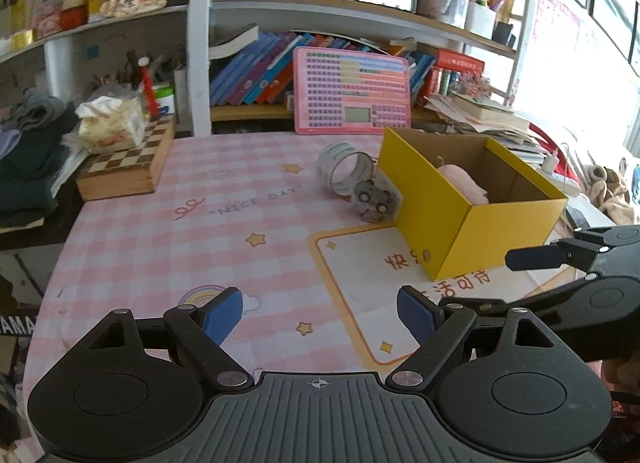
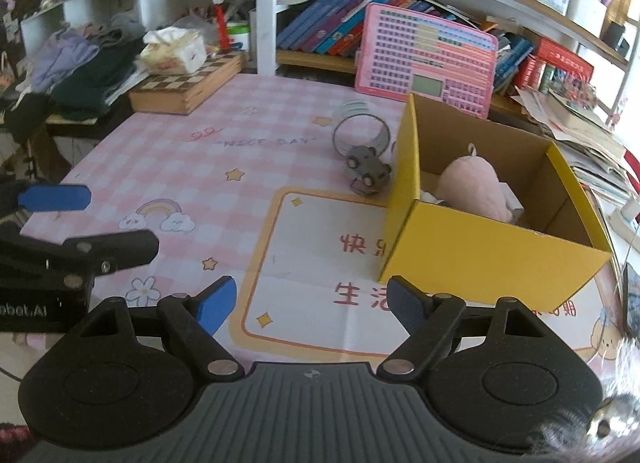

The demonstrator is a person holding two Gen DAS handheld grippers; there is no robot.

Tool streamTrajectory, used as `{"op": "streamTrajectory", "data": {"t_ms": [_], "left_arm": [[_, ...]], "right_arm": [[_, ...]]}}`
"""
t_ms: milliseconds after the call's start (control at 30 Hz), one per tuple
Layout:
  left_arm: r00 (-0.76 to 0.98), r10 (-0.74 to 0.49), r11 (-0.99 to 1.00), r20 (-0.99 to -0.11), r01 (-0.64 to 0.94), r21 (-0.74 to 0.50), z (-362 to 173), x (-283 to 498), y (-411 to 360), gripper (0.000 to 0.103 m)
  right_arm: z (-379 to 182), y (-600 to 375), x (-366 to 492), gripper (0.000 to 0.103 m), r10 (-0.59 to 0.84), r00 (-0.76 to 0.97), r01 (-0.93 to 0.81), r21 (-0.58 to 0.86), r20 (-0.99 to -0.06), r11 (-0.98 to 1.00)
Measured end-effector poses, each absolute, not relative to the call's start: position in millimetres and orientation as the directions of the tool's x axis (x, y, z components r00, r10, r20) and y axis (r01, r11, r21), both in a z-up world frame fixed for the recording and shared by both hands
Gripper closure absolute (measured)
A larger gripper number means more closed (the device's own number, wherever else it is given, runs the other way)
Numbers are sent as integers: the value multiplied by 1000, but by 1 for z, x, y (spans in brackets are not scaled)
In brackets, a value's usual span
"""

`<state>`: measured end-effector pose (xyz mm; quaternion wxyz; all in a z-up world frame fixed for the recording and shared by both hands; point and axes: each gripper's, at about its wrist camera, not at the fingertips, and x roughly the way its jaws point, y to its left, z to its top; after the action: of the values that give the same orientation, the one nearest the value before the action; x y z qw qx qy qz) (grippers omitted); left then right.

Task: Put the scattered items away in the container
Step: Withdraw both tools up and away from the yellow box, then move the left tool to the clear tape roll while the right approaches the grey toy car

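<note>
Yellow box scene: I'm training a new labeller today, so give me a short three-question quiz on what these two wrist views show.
1. True or false: the pink plush toy lies inside the yellow box.
2. Which items still sit on the tablecloth just outside the box? A) grey toy car and tape roll; B) chessboard box and tissue pack; C) nothing.
3. What does the left gripper or the right gripper hold?

Key: 1 true. 2 A. 3 Nothing; both stand open over the tablecloth, short of the box.
</note>
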<state>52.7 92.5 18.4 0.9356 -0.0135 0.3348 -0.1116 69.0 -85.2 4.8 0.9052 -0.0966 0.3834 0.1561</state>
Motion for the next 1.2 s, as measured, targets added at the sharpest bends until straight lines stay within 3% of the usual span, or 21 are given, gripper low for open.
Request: {"op": "streamTrajectory", "data": {"t_ms": [567,700,967,1200], "left_arm": [[768,-166,986,-619,123,-112,8,87,105,16],[764,-170,985,-622,141,-97,8,109,102,8],[758,-180,982,-627,174,-72,2,167,98,8],[741,-201,972,-641,231,-38,-8,223,89,8]], "right_arm": [[-3,-64,100,22,200,660,-451,-170,-724,876],[-2,-61,119,21,207,662,-475,-190,-720,859],[-9,-49,160,21,173,694,-565,-379,-699,733],[-30,-36,195,14,122,691,-653,-542,-713,530]]}}
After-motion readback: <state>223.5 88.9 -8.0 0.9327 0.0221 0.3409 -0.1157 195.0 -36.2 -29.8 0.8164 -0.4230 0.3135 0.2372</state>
